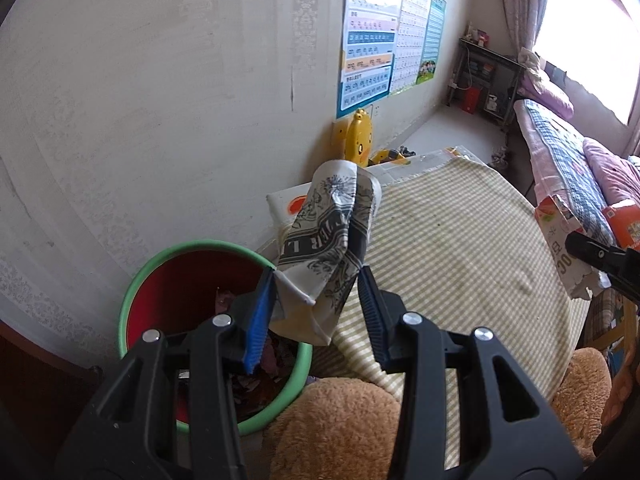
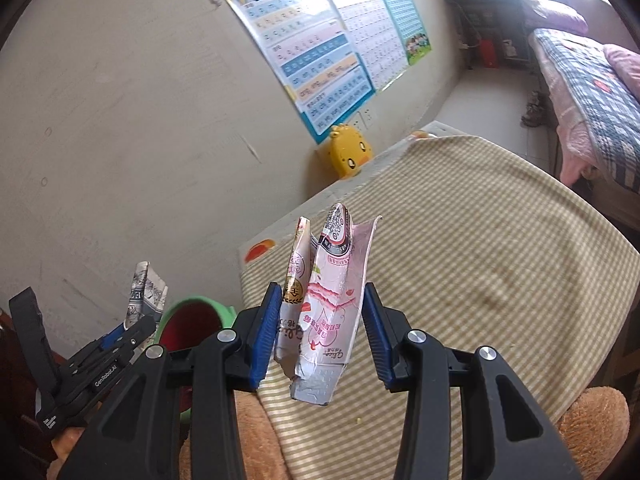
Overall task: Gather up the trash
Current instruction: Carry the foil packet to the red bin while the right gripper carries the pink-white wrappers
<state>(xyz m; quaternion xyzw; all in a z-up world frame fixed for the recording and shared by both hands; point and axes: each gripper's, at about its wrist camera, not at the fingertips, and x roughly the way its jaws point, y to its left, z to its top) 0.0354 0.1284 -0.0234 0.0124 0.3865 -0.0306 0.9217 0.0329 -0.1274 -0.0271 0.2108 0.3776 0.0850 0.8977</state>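
Left wrist view: the striped table (image 1: 460, 240), then the green-rimmed red bin (image 1: 192, 276) beside it. Left tongs (image 1: 316, 300) clench a black-and-white printed wrapper (image 1: 332, 232) at the bin's rim. Right tongs (image 2: 320, 324) grasp a pink carton scrap (image 2: 328, 300) above the table.

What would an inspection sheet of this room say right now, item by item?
Surface: striped cloth covers the table.
Job's things: black-and-white wrapper beside the red bin, not yet dropped; bin already holds scraps; pink carton held above the cloth.
Clutter: yellow duck toy by the wall.
Grippers: left gripper shut on the wrapper; right gripper shut on the carton.
Cables: nothing seen.
Surroundings: posters on the wall, bed under a bright window.
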